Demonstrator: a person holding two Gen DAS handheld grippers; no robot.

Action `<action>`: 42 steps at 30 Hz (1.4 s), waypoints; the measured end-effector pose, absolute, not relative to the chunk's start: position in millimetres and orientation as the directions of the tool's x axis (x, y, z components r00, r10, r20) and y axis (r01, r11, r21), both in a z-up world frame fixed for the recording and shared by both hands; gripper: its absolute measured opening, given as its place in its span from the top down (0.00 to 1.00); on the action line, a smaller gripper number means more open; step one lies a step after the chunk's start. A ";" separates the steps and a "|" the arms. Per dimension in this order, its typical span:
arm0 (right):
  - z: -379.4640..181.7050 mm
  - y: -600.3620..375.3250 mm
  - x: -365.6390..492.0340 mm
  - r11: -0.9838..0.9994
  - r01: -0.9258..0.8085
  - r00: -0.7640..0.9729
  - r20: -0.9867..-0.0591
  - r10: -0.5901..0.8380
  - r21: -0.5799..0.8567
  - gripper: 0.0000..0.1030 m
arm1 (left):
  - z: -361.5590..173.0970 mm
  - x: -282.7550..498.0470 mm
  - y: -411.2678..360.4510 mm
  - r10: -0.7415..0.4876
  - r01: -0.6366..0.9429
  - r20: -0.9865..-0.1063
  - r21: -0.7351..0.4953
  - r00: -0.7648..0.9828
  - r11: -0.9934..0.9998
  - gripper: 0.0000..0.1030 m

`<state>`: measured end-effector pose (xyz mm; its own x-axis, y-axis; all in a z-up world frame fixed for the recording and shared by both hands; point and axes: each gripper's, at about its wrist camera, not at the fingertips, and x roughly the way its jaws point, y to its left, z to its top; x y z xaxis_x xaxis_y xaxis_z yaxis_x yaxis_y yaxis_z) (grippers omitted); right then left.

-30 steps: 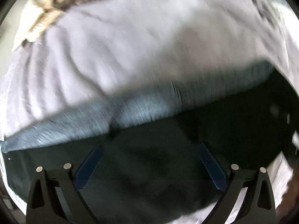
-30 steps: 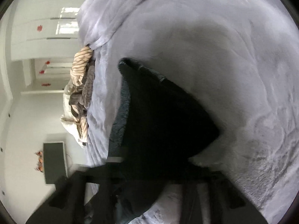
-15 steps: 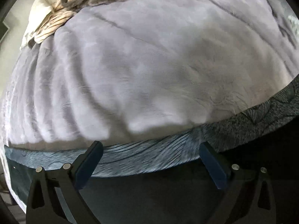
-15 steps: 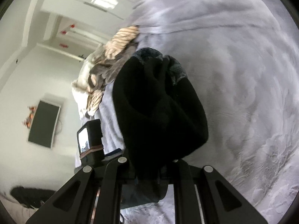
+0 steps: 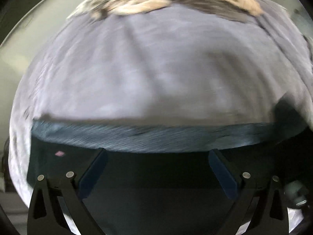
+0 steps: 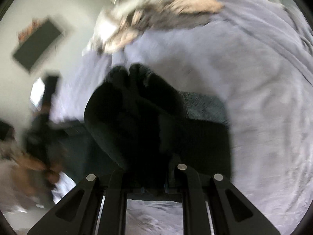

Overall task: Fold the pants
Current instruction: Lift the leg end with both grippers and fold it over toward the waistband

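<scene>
The dark pants point(image 5: 156, 192) lie on a lilac blanket point(image 5: 156, 68), and a blue-grey fleece lining band point(image 5: 156, 137) shows along their far edge. My left gripper point(image 5: 156, 160) hovers just over the dark cloth, open wide, its blue pads point(image 5: 93, 172) far apart. In the right wrist view a bunched fold of the pants point(image 6: 137, 107) rises out of my right gripper point(image 6: 148, 172). The cloth sits between its jaws, which are starting to open, and it hides the fingertips. The picture is blurred.
A heap of striped beige and grey clothes point(image 5: 156, 2) lies at the blanket's far end point(image 6: 160, 13). A dark screen point(image 6: 37, 43) hangs on the white wall. The other gripper and the hand holding it point(image 6: 43, 133) show blurred at the left.
The right gripper has rolled and risen, lifting the bunched pants off the blanket. The left gripper has slid along the lined edge and stayed open.
</scene>
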<state>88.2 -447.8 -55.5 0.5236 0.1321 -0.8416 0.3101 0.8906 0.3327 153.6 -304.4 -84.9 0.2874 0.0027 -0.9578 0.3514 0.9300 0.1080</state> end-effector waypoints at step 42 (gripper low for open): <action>-100.1 -460.8 46.0 0.461 0.415 0.527 -0.621 0.580 0.784 0.54 | -125.3 87.3 -309.1 -0.249 0.553 -0.962 -0.266 -0.107 0.790 0.67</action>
<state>46.0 -460.8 -100.1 0.5273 0.5802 -0.6207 0.4153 0.4613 0.7840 87.3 -309.1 -125.3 -0.1074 -0.2495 -0.9624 0.5527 0.7897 -0.2664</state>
